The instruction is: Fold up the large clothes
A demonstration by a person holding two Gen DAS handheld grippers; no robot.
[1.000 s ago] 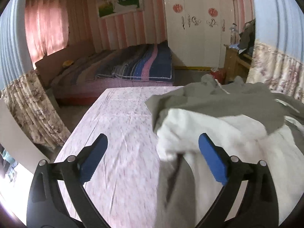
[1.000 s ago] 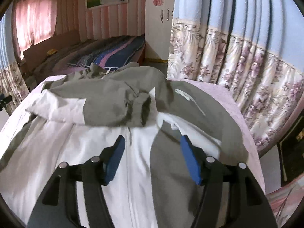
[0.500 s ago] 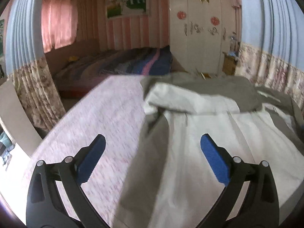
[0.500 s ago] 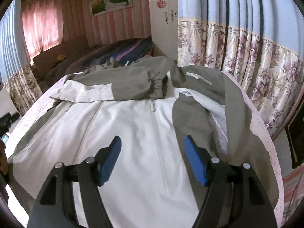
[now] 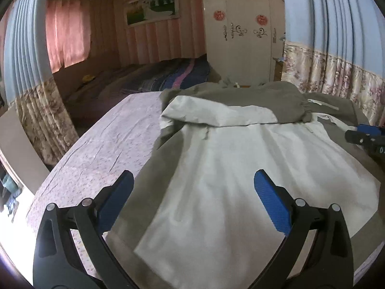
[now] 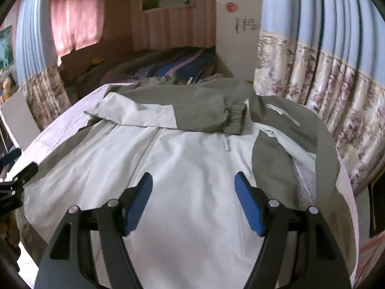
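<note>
Two grippers hang over a grey-and-white jacket (image 5: pixel 240 173) spread on a table covered with a pink floral cloth (image 5: pixel 101 149); neither holds anything. The left gripper (image 5: pixel 192 204) has its jaws spread wide and released, with the jacket's grey left side panel and white body lying in the gap between them. Its left blue pad (image 5: pixel 115 202) sits over the grey panel, close to the jacket's left edge, and bare cloth stretches away beyond that pad to the table's left rim. Ahead of the jaws, one sleeve (image 5: pixel 228 110) is folded across the chest, white at its near end and olive-grey toward the cuff.

The right gripper (image 6: pixel 193 202) is also released, jaws apart above the white front panel. The centre zip (image 6: pixel 226 142) lies ahead, between the jaw lines. Past the right pad (image 6: pixel 250 207), the jacket's grey right side (image 6: pixel 272 166) runs toward the table's right edge, where a narrow strip of cloth (image 6: pixel 346 180) shows before the flowered curtain (image 6: pixel 336 96). The jacket's near hem passes under both sets of jaws, and its exact line is hidden by them in the right wrist view. Beyond the table's far edge lies a bed with a striped blanket (image 5: pixel 168 77).
</note>
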